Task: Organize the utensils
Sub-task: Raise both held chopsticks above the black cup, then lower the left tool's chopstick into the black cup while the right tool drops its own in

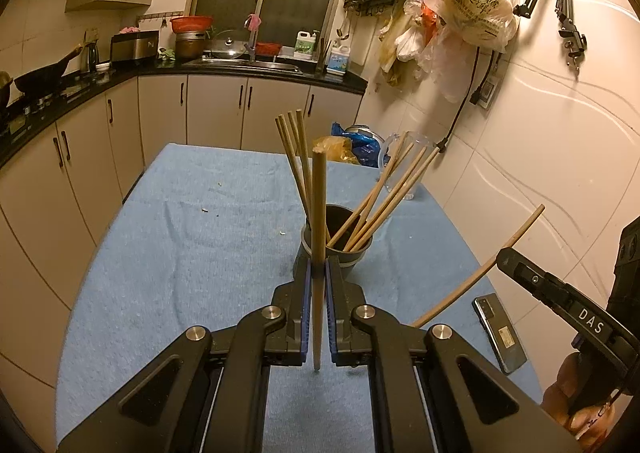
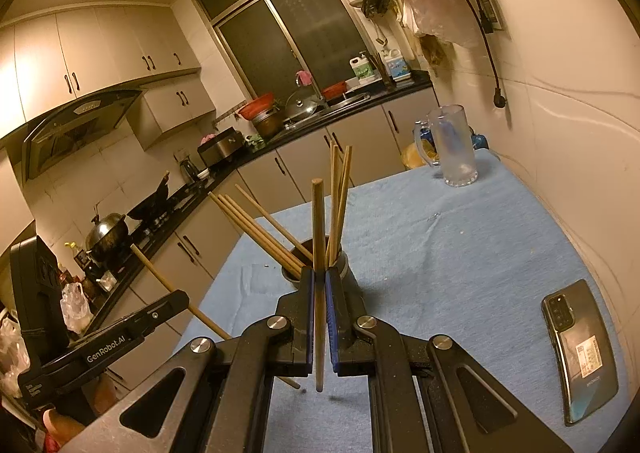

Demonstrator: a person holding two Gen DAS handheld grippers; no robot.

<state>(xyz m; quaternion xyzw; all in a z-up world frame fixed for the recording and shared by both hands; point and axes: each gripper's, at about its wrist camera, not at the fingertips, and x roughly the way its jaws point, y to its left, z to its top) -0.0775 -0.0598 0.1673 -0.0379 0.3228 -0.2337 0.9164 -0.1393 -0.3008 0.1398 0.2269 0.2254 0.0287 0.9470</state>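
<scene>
A dark cup stands on the blue cloth and holds several wooden chopsticks that fan out left and right. My left gripper is shut on one upright chopstick, just in front of the cup. At the right edge my right gripper grips another chopstick that slants up to the right. In the right wrist view, my right gripper is shut on its upright chopstick before the cup. The left gripper shows at the left with its chopstick.
A phone lies on the blue cloth near the wall side. A clear glass mug stands at the table's far corner. Kitchen counters, a stove with pots and a sink run behind the table. Plastic bags hang on the wall.
</scene>
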